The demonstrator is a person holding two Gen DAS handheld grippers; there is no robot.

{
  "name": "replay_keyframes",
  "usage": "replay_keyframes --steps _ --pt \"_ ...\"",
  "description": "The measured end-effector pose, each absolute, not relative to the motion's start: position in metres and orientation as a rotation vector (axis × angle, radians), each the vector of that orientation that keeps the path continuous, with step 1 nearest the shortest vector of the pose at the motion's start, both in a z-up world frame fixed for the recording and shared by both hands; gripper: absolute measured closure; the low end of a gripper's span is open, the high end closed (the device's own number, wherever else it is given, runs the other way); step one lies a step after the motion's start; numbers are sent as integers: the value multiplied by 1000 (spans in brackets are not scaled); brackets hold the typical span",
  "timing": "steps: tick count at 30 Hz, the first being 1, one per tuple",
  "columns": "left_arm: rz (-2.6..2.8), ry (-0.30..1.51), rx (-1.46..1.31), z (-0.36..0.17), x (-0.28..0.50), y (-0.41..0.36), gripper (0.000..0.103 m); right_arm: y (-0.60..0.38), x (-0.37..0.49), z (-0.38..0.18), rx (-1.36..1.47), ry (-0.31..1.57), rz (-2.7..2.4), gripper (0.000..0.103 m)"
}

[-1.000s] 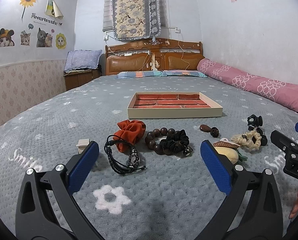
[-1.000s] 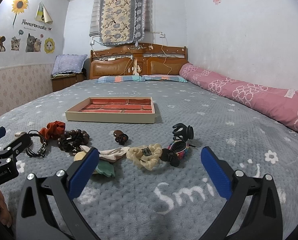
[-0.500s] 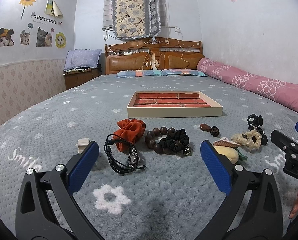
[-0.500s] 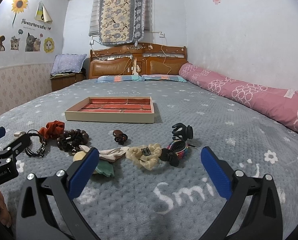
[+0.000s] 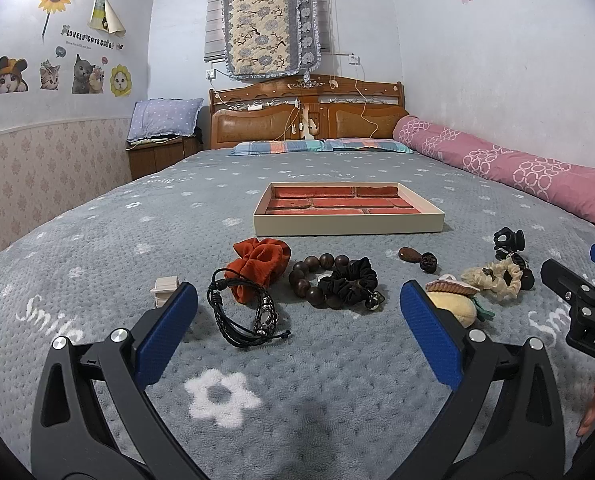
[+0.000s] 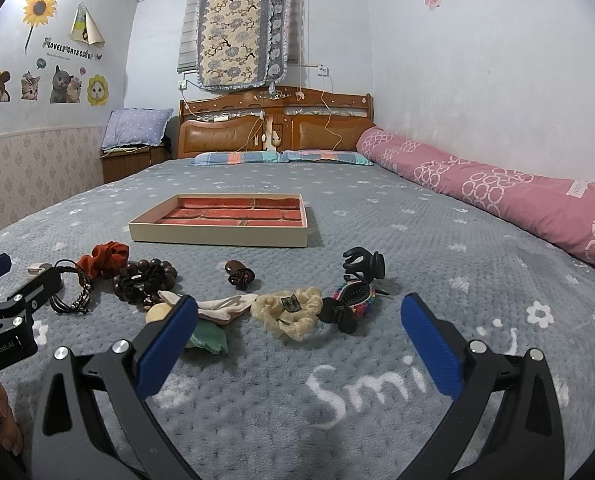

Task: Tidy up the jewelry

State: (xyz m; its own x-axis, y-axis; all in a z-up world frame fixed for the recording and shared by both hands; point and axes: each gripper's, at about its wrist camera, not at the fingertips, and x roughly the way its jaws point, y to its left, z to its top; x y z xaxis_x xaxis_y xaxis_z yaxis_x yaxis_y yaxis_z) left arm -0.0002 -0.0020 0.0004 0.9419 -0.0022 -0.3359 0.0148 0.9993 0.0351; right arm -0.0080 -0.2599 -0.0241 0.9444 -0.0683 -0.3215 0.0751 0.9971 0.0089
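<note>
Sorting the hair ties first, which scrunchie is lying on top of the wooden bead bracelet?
The black scrunchie; it overlaps the wooden bead bracelet. The orange scrunchie and cream scrunchie lie apart.

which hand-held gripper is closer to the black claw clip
Right. The black claw clip lies just ahead of the right hand-held gripper, toward its right finger. From the left hand-held gripper it sits far off to the right.

bed (image 5: 97, 264) | grey blanket | on it: tray (image 5: 349, 224), scrunchies (image 5: 261, 264), bead bracelet (image 5: 317, 280), clips (image 6: 363, 266)
</note>
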Motion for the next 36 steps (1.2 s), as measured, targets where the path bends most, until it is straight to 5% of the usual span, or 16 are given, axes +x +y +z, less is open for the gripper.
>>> replay_keyframes --steps 36 --pt "0 566 -1 -9 39 43 5 -225 24 -29 -51 492 -22 4"
